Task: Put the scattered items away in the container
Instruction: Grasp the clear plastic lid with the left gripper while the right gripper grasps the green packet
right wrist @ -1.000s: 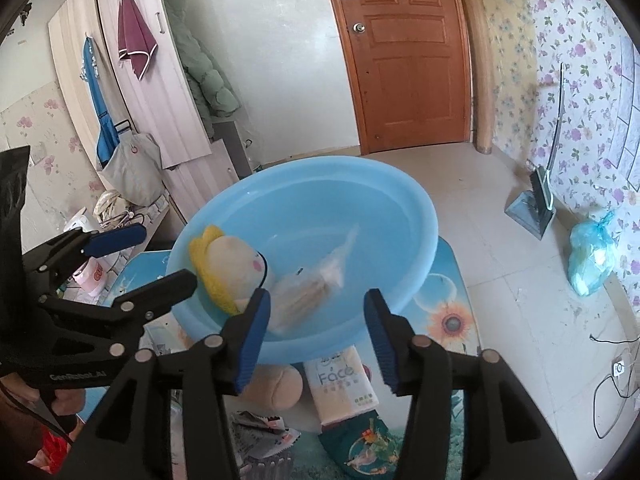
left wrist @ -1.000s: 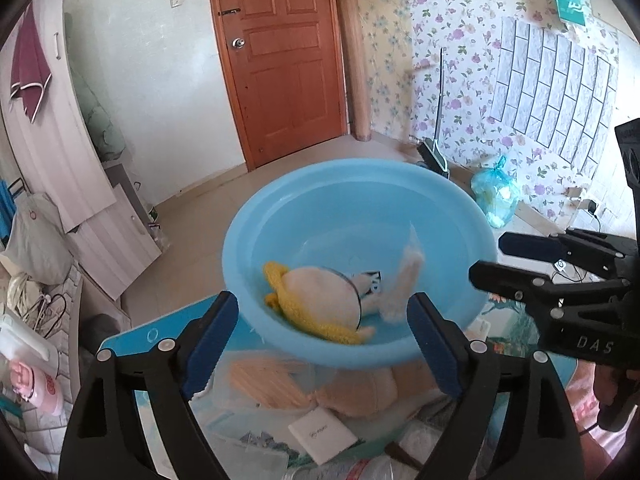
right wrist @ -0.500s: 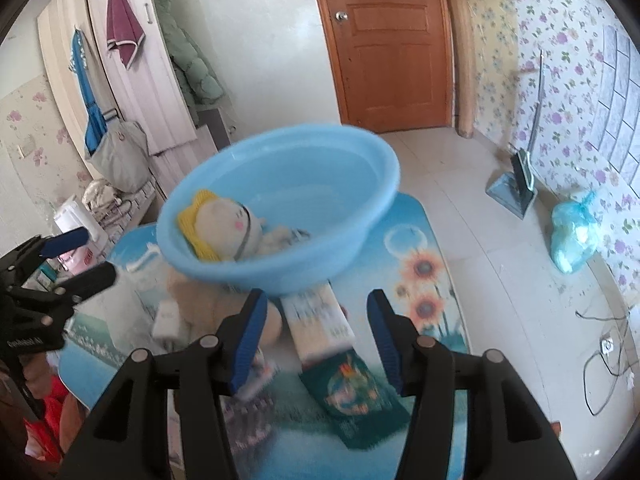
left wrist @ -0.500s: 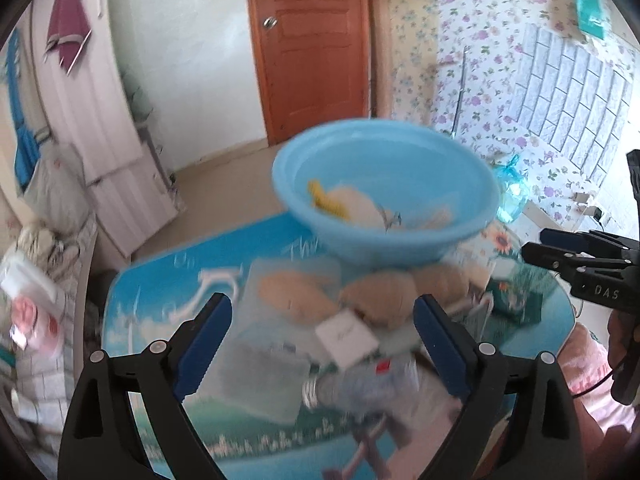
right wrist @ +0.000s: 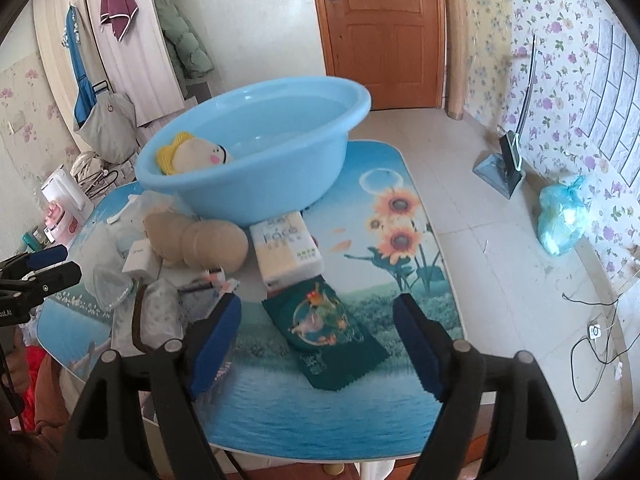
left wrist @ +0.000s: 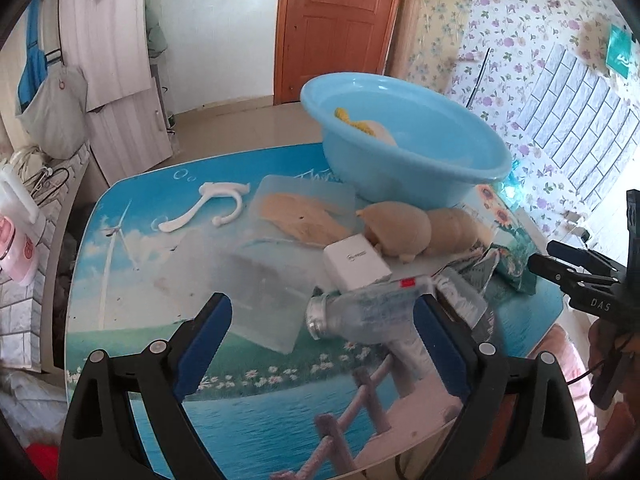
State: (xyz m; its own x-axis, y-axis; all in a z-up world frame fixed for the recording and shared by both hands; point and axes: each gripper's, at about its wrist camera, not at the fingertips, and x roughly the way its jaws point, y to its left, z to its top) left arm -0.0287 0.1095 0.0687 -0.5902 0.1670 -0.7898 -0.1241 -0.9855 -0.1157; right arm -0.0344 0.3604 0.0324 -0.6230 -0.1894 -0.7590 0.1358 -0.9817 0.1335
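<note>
A light blue basin (left wrist: 404, 148) (right wrist: 256, 152) stands at the far side of the table with a yellow-haired doll (right wrist: 192, 154) inside. In front of it lie tan plush pieces (left wrist: 396, 230) (right wrist: 200, 240), a white box (left wrist: 356, 264), a clear plastic bottle (left wrist: 360, 312), a tissue pack (right wrist: 288, 248), a green packet (right wrist: 324, 332) and a white hanger (left wrist: 216, 208). My left gripper (left wrist: 324, 344) is open and empty above the bottle. My right gripper (right wrist: 316, 340) is open and empty above the green packet.
The table (right wrist: 280, 412) has a printed blue scenery top. A clear plastic bag with a tan piece (left wrist: 296, 216) lies mid-table. A pink and white appliance (left wrist: 12, 236) stands off the left edge. A blue bag (right wrist: 560, 216) sits on the floor.
Both grippers have pulled back and up from the basin toward the near edge of the table. The right gripper's jaws have opened wider. The scattered items in front of the basin have come into view.
</note>
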